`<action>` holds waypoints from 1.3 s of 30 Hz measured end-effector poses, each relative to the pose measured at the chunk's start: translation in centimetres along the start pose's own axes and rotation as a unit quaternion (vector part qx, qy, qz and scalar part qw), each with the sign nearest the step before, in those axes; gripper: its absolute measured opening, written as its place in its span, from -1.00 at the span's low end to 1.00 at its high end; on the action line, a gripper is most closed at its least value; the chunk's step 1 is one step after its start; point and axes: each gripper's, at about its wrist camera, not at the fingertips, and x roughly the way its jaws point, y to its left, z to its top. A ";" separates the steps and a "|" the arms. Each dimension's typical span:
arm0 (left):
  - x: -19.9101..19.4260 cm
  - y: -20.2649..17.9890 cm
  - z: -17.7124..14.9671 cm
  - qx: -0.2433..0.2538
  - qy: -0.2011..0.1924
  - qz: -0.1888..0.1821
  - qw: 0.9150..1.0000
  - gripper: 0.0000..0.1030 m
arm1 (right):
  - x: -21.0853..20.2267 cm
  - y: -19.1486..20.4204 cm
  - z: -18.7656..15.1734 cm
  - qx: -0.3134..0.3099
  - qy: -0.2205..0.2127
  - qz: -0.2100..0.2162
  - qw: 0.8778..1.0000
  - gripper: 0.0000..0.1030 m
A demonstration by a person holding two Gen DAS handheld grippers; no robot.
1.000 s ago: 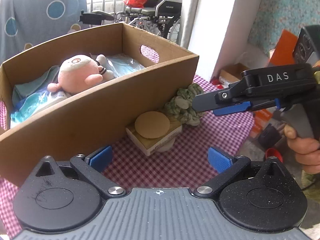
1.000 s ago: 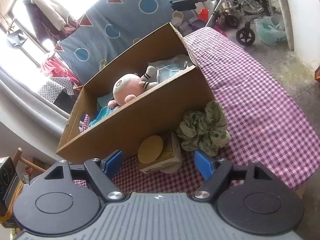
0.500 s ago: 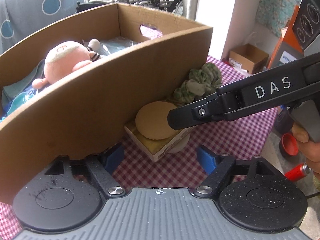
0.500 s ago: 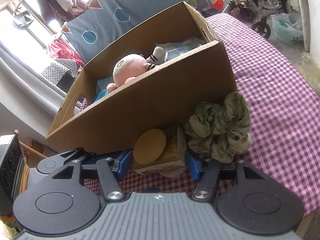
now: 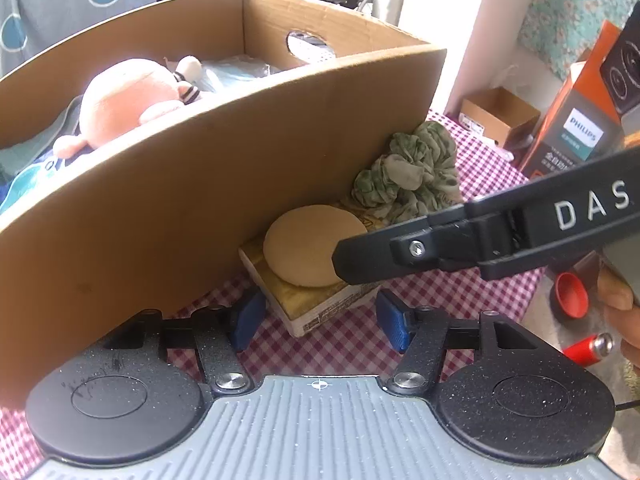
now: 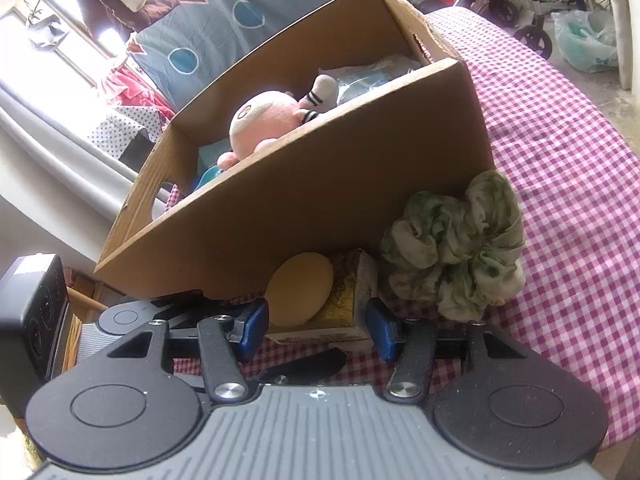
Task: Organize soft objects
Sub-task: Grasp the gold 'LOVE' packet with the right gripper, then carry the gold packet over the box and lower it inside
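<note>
Right wrist view shows your right tool [image 6: 316, 330] open around the yellow sponge block [image 6: 320, 304] beside the cardboard box [image 6: 320, 200], left tool [image 5: 318, 326] open too: close, then lift it in.

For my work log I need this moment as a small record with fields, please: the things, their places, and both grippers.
box: cardboard box on checked tablecloth
inside box: pink plush toy
in front of box: round sponge on small packet; green scrunchie beside them
right hand-held gripper: open, fingers either side of the packet
left hand-held gripper: open, near the packet
</note>
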 end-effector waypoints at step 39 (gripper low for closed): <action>-6.6 -1.6 -1.9 0.037 -0.053 0.003 0.998 0.23 | -1.9 1.9 -1.6 0.024 0.008 0.007 1.000 -0.13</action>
